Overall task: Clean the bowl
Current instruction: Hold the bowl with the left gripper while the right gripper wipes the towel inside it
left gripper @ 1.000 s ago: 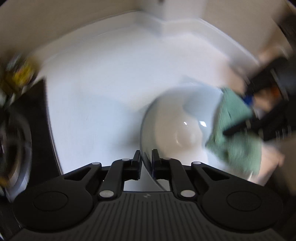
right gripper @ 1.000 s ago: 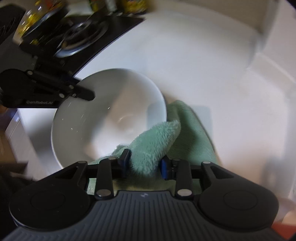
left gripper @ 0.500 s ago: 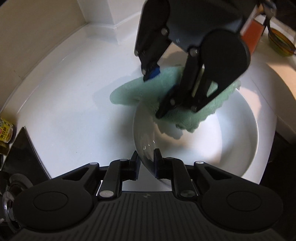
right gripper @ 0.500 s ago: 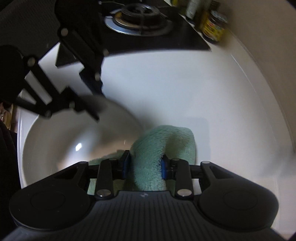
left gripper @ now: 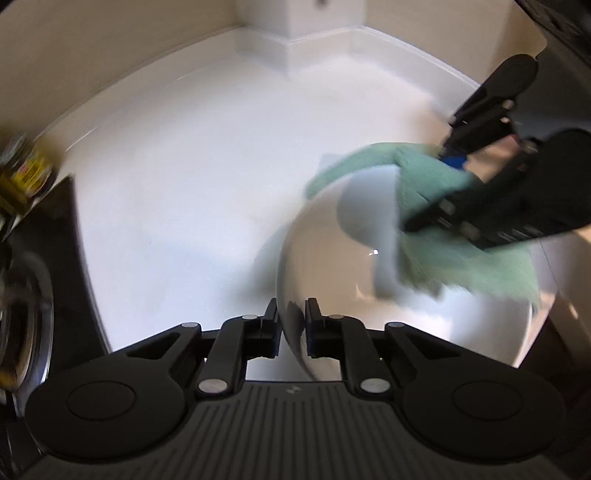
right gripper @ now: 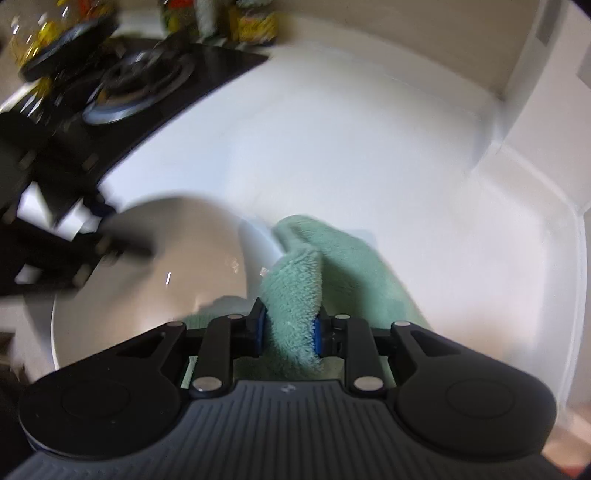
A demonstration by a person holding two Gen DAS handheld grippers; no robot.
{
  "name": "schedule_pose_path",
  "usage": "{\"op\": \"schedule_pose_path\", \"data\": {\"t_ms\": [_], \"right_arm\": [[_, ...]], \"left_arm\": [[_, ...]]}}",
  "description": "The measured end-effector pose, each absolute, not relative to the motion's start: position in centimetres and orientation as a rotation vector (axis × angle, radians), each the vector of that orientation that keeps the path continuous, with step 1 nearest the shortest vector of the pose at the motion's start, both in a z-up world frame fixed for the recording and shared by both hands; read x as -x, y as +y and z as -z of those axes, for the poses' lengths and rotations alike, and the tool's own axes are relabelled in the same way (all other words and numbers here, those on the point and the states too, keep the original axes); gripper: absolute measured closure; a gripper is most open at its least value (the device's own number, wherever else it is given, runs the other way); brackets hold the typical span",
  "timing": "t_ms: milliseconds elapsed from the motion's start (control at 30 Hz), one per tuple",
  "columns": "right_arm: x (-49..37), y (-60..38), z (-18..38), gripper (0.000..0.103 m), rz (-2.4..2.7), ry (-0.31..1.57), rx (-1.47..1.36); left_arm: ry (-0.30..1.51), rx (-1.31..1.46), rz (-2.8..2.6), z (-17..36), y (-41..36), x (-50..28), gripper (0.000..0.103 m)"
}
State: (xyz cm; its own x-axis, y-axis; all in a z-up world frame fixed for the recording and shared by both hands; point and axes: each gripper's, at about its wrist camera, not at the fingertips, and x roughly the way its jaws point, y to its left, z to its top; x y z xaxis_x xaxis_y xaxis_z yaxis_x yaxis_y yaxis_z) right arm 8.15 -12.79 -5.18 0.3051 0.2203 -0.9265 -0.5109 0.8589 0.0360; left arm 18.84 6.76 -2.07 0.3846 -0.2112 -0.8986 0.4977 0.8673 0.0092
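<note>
1. In the left wrist view, the left gripper (left gripper: 291,332) is closed on the rim of the white bowl (left gripper: 332,266); one finger is outside the wall and the other one is inside.
2. The bowl is over the white counter (left gripper: 192,177) and it is tilted, with its opening turned to the right gripper (left gripper: 436,192). I cannot tell if its bottom touches the counter.
3. In the right wrist view, the right gripper (right gripper: 288,332) is closed on a fold of the green cloth (right gripper: 295,291), which fills the narrow space between the two blue pads (right gripper: 259,328).
4. The cloth lies over the far rim of the bowl. One part is inside the bowl, against the inner wall, and one part hangs outside on the counter side.
5. Further away, at the left of the counter, there is a black stove (right gripper: 140,81) with a round burner.
6. Behind the stove stand some jars (right gripper: 255,22) with yellow labels. They are blurred.
7. At the back, the counter meets a pale wall (left gripper: 110,44) in a corner.
</note>
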Motion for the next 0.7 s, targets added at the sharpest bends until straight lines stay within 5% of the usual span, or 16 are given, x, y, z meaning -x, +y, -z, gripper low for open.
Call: {"op": "schedule_pose_path", "data": {"t_ms": [433,700], "right_arm": [[-6.3,-17.0,2.9,0.074,-0.472,1.252,0.046],[-6.5,-19.6,0.0,0.073,-0.39,1.065,-0.073]], "left_arm": [[1.049,-0.331,0.478,2.2,6.2,-17.6,0.091],[1.037,-0.319,0.451,3.0,4.7,-16.2,0.09]]}}
